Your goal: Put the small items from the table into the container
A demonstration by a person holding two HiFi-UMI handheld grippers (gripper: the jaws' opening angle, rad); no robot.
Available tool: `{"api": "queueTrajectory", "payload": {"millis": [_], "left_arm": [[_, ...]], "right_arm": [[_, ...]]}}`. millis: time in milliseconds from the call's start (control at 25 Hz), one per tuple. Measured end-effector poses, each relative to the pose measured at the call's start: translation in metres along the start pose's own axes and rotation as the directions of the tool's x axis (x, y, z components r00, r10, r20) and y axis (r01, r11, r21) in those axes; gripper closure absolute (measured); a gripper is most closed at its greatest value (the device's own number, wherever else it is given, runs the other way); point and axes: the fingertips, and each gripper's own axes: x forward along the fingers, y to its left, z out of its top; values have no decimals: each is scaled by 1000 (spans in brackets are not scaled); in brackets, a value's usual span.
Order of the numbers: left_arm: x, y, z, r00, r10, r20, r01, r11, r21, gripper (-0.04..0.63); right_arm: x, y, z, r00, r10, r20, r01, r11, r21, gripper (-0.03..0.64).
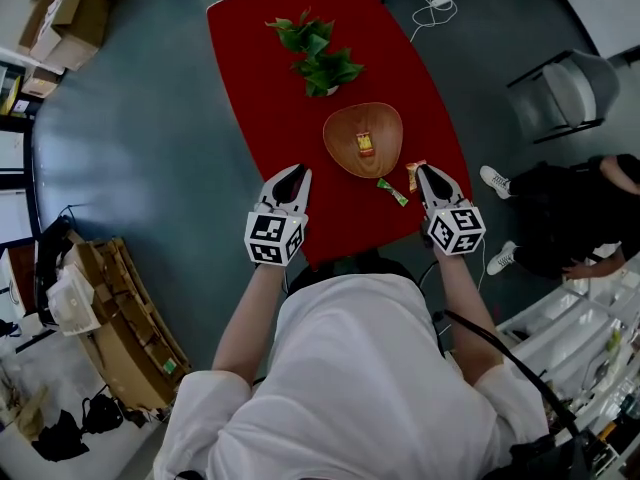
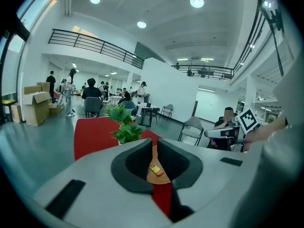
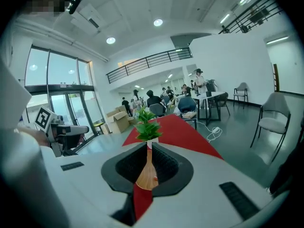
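L gripper: white hand-held left gripper [image 2: 155, 144], jaws pressed together, nothing btwn them; it hangs over the near part of the long red table [image 1: 260, 88].
R gripper: white hand-held right gripper [image 3: 149, 145], jaws drawn almost together, also empty. Its own view looks thru the slit at bowl & plant, so it's off the surface.
Container: shallow rounded wooden bowl [image 1: 345, 133], ahead-left of the R tips and ahead-right of the L tips. One small red-yellow packet [image 1: 366, 144] already lies in it.
Left to move: small orange packet [image 1: 413, 174] just beside the R tips, on their left. Thin green sachet [image 1: 392, 192] is near too, btwn the two grippers but far closer to R.
Plant: leafy green plant in small white pot [image 1: 318, 53], beyond the bowl from both grippers, not part of the job.
Step (my read): next pick, R side, prob. the orange packet as it's closest.
How to: spread jaws first, then tip nose steeply down. Straddle the packet's narrow width. It's flat, so bring pad edges right to the table before pinching.
Carry: short hop ahead-left; let go low over bowl centre, as the rim is shallow.
Risk: closing early just shoves the packet, or knocks the green sachet away. The thin sachet may slip from the pads.
L role: keep out of R's path to the bowl.
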Motion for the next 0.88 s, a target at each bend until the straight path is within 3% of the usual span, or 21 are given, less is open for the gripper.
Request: {"api": "queueTrajectory", "payload": {"millis": [200,520,720,880], "left_arm": [[4,-13,6,997,-55,48,57,998,-23,552],[15,-11,-2,999,-10,33,13,997,-78,552],[18,-10,-13,1000,18,10,-17,993,-113,552],[12,-4,-27,998,57,-18,-59,990,-130,552]], "right_arm": [[-5,-2,-8,1000,3,-13,-3,1000,7,577],[-4,-6,-18,998,43,-52,-41,999,26,577],[8,-20,-53,982,75,-172,-74,997,14,575],[26,-34,-106,947,89,-310,-89,996,17,575]]}}
